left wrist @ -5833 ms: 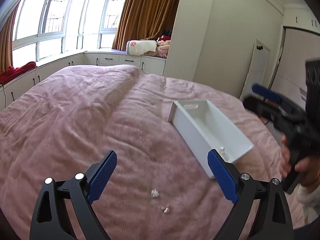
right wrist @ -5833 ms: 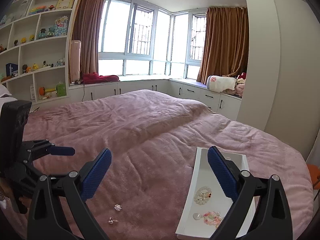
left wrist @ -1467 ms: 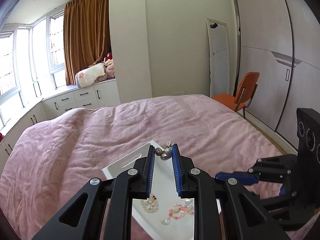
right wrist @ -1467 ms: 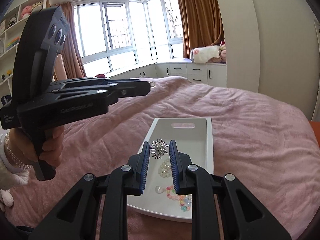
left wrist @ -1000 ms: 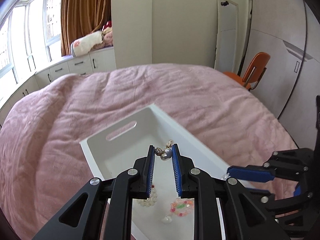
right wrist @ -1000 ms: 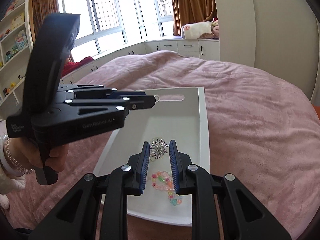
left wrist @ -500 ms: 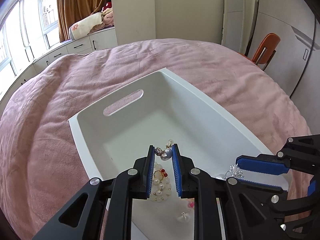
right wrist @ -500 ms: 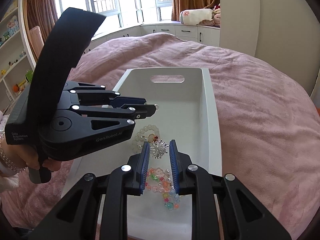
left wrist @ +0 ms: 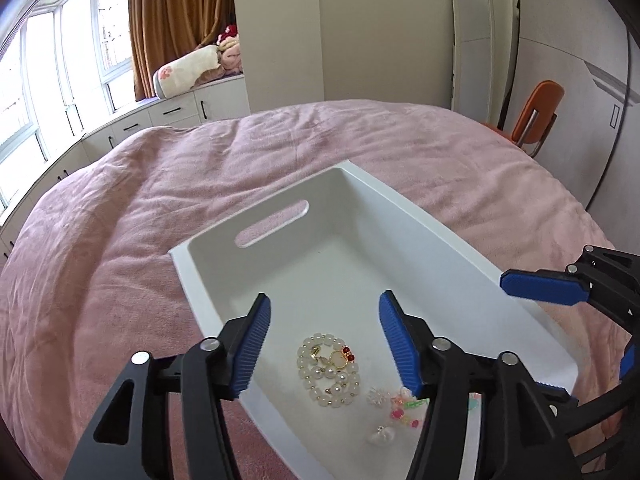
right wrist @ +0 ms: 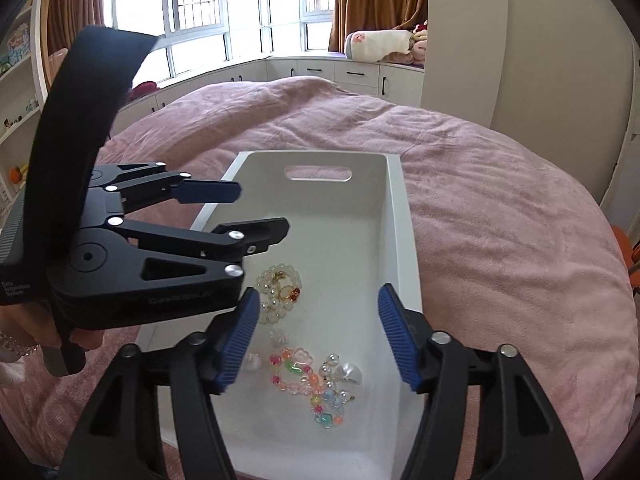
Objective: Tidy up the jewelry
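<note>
Left wrist view: left gripper [left wrist: 324, 344] over white tray [left wrist: 404, 208] on pink bedspread [left wrist: 120, 240], jaws opening, nothing between them. Right gripper [right wrist: 316, 336] likewise opening, empty. Pearl bracelet [left wrist: 329, 372] and bead bracelet [right wrist: 308, 384] lie on tray floor, directly below jaws. Tray long axis runs away from both grippers.
</note>
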The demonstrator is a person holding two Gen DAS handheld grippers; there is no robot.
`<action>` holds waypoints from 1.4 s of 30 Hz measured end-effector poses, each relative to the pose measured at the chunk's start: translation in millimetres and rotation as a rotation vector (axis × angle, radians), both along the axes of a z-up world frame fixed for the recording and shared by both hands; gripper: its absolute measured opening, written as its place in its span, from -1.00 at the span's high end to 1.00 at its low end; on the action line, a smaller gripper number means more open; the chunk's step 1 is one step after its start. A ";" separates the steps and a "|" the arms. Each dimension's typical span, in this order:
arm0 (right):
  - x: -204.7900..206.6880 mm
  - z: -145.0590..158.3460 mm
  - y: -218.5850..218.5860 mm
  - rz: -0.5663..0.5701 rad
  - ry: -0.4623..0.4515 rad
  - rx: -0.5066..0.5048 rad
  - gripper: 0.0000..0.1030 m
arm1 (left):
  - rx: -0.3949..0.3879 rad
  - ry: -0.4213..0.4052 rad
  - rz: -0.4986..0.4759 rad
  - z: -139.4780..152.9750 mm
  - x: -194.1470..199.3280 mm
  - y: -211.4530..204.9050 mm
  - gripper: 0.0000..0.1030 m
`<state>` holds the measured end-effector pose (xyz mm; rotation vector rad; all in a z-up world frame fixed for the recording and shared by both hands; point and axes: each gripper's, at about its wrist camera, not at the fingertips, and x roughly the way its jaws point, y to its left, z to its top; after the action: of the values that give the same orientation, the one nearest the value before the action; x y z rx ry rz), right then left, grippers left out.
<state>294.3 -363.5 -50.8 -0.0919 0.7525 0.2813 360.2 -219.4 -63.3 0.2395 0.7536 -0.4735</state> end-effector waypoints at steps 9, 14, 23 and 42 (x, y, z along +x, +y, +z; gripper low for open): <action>-37.4 39.9 5.1 -0.006 -0.127 -0.052 -0.53 | -0.033 -0.104 0.098 51.3 -43.9 34.5 -0.68; -74.4 67.2 6.0 -0.025 -0.209 -0.071 -0.81 | -0.045 -0.181 0.131 82.8 -83.5 49.2 -0.80; -133.9 101.8 2.6 -0.062 -0.291 -0.022 -0.91 | -0.196 -0.160 0.277 110.9 -155.2 101.5 -0.93; -183.4 66.6 11.9 -0.100 -0.310 -0.006 -0.91 | 0.028 -0.327 0.429 65.8 -235.5 77.4 -0.93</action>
<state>110.9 -351.7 15.7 -0.1003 0.4484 0.1640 124.7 -142.0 2.6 0.1684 0.4719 -0.0133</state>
